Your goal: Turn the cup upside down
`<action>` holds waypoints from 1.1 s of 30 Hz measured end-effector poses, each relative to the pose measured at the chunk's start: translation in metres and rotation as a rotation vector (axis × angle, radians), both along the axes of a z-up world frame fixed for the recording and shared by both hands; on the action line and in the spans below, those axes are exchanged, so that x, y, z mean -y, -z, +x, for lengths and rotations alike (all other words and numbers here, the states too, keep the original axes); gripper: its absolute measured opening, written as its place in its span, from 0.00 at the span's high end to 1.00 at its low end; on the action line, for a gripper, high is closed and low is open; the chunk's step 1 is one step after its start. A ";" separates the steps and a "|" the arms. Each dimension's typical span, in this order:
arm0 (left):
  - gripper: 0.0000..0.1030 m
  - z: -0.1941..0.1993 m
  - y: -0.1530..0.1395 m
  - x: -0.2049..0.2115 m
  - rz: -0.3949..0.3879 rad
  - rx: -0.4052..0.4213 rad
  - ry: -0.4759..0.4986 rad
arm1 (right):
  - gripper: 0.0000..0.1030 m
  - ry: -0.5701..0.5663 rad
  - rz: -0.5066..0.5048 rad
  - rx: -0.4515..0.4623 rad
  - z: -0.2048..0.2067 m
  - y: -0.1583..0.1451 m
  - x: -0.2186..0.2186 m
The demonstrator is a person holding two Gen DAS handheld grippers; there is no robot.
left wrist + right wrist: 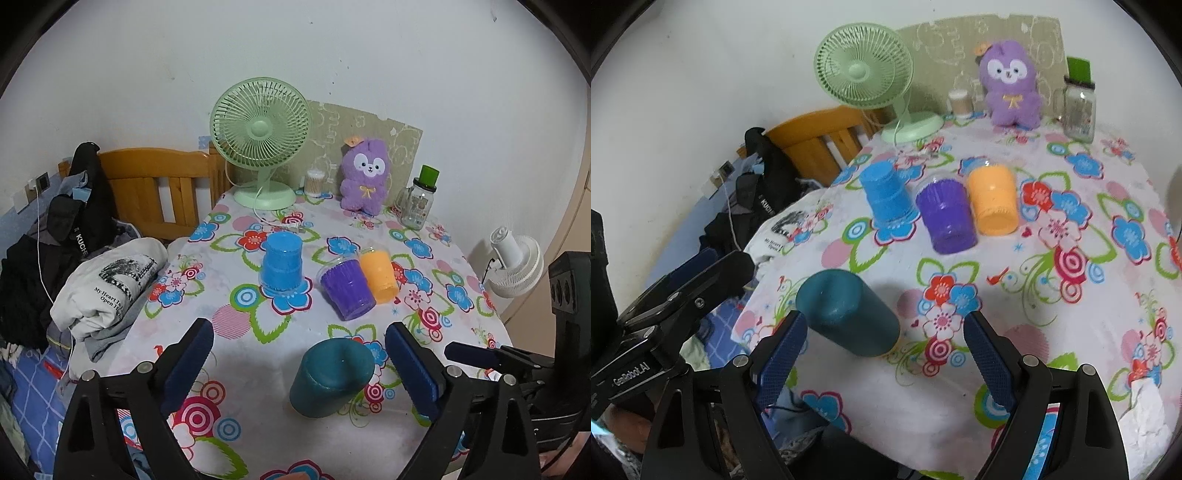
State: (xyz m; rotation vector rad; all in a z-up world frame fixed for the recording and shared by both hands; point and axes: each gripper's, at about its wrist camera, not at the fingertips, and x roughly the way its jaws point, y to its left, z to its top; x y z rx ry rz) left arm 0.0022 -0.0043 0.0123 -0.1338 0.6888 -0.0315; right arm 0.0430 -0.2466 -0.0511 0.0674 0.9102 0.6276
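A dark teal cup (330, 378) stands upside down on the floral tablecloth, closed base up; it also shows in the right wrist view (847, 314). My left gripper (299, 345) is open, its blue pads on either side of the cup without touching it. My right gripper (884, 328) is open and empty, the cup just ahead near its left pad. Farther back stand upside down a blue cup (282, 264) (888, 199), a purple cup (347, 288) (947, 218) and an orange cup (380, 275) (993, 201).
At the table's back stand a green fan (260, 140), a purple plush toy (364, 175), a glass jar with a green lid (419, 199) and a swab jar (314, 182). Folded clothes (110, 288) and a wooden headboard (155, 184) lie left. A white fan (515, 264) is right.
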 end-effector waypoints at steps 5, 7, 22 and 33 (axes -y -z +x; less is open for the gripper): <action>0.02 -0.006 -0.005 -0.003 0.003 0.037 -0.011 | 0.09 0.021 -0.014 0.047 -0.002 -0.006 0.000; 0.00 -0.010 -0.009 -0.005 0.006 0.067 -0.019 | 0.09 0.026 -0.011 0.057 -0.002 -0.008 0.000; 0.00 -0.025 -0.019 -0.009 0.032 0.178 -0.037 | 0.04 0.044 -0.007 0.147 -0.011 -0.021 -0.001; 0.00 -0.027 -0.021 -0.008 0.045 0.200 -0.041 | 0.04 0.035 -0.003 0.146 -0.011 -0.020 -0.004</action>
